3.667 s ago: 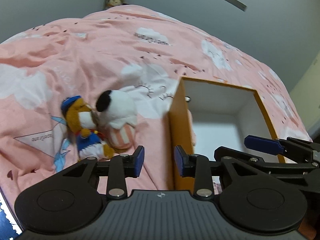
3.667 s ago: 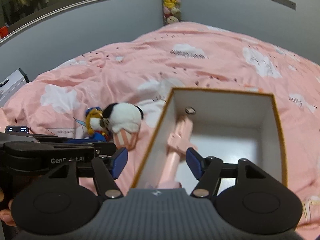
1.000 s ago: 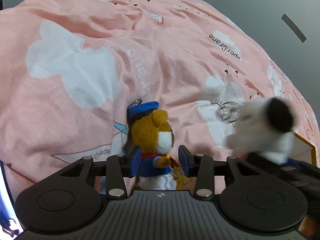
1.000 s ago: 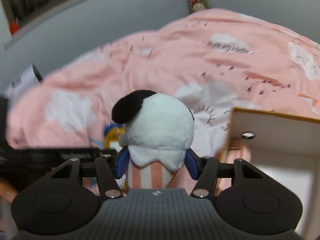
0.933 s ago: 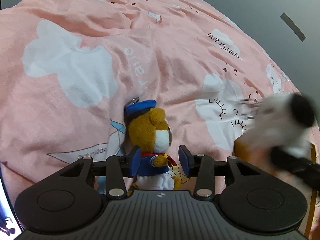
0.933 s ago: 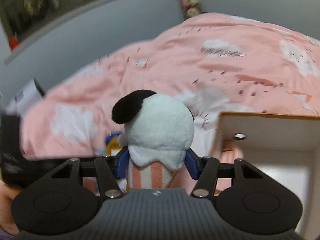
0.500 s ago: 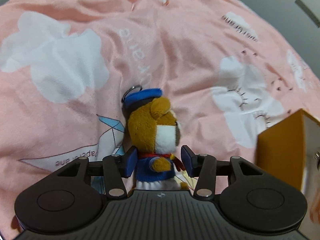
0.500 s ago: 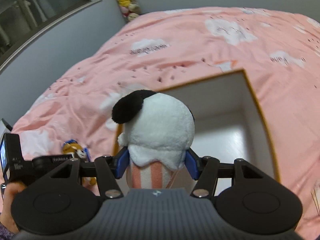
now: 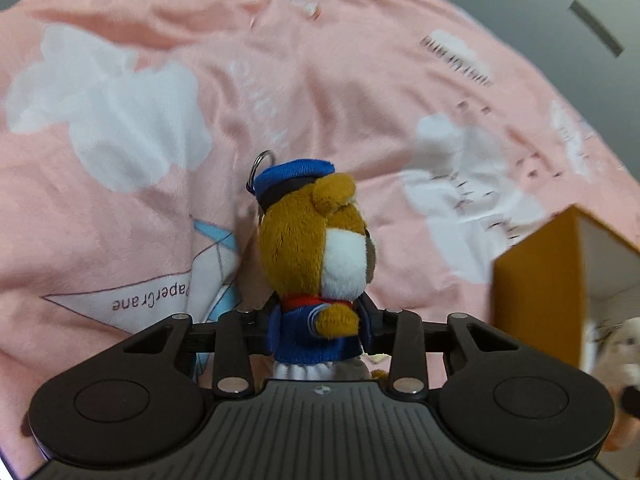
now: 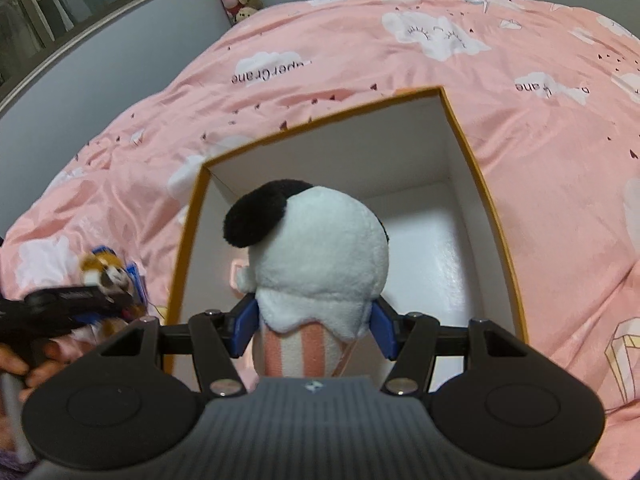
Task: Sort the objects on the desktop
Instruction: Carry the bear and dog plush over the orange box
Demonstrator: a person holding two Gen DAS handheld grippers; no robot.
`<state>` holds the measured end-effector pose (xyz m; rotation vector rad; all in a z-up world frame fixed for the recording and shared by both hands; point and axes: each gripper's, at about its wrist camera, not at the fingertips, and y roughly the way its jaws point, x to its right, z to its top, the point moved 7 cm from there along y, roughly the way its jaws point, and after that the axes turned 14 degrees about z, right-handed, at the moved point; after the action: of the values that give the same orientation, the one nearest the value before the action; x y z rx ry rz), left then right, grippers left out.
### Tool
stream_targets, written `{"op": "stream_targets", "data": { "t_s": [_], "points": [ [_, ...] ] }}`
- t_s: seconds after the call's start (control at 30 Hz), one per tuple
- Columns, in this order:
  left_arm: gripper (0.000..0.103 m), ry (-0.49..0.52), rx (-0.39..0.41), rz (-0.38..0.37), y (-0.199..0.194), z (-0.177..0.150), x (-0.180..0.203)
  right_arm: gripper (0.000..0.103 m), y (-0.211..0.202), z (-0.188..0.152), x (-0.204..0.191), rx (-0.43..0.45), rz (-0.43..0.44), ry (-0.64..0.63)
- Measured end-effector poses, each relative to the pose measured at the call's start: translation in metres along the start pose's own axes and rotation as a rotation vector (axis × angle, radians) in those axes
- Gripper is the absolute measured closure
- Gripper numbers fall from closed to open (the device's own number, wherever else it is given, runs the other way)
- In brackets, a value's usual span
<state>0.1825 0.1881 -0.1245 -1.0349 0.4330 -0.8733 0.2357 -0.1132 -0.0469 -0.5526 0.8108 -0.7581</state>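
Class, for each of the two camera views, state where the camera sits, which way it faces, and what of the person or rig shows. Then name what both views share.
Left wrist: on the left claw, facing down at the brown sailor-suited plush bear it grips on the pink quilt.
Right wrist: on the right claw, facing down into the orange-rimmed white box, gripping the white black-eared plush; a hand shows.
Shared: bear, box, quilt.

Dim, even indoor light; heavy fisheye bending at edges; motion blur across the bedspread (image 9: 320,92); soft shadows.
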Motion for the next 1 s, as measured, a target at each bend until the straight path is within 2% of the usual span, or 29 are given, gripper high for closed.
{"op": "stream_targets", "data": {
  "t_s": [0.17, 0.27, 0.43, 0.5, 0.6, 0.77, 1.0],
  "points": [
    [0.061, -0.005, 0.053, -0.122, -0.039, 0.007, 0.010, 0.042, 0.007, -0.006, 0.019, -0.039, -0.032, 0.028],
    [0.061, 0.012, 0.081, -0.205, -0.064, 0.009, 0.023, 0.041, 0.013, -0.009, 0.024, -0.065, -0.009, 0.039],
    [0.061, 0.055, 0.084, -0.354, -0.098, 0.003, 0.053, 0.041, 0.028, -0.016, 0.029, -0.127, -0.015, 0.033],
    [0.061, 0.078, 0.078, -0.387, -0.104, -0.002, 0.066, 0.040, 0.033, -0.017, 0.031, -0.135, -0.017, 0.030],
    [0.061, 0.106, 0.061, -0.423, -0.109, -0.012, 0.079, 0.039, 0.039, -0.020, 0.033, -0.154, -0.029, 0.014],
    [0.061, 0.155, 0.042, -0.465, -0.112, -0.022, 0.098, 0.038, 0.037, -0.025, 0.029, -0.175, -0.132, -0.102],
    [0.062, 0.197, 0.001, -0.484, -0.106, -0.037, 0.113, 0.038, 0.023, -0.025, 0.020, -0.149, -0.160, -0.183]
  ]
}}
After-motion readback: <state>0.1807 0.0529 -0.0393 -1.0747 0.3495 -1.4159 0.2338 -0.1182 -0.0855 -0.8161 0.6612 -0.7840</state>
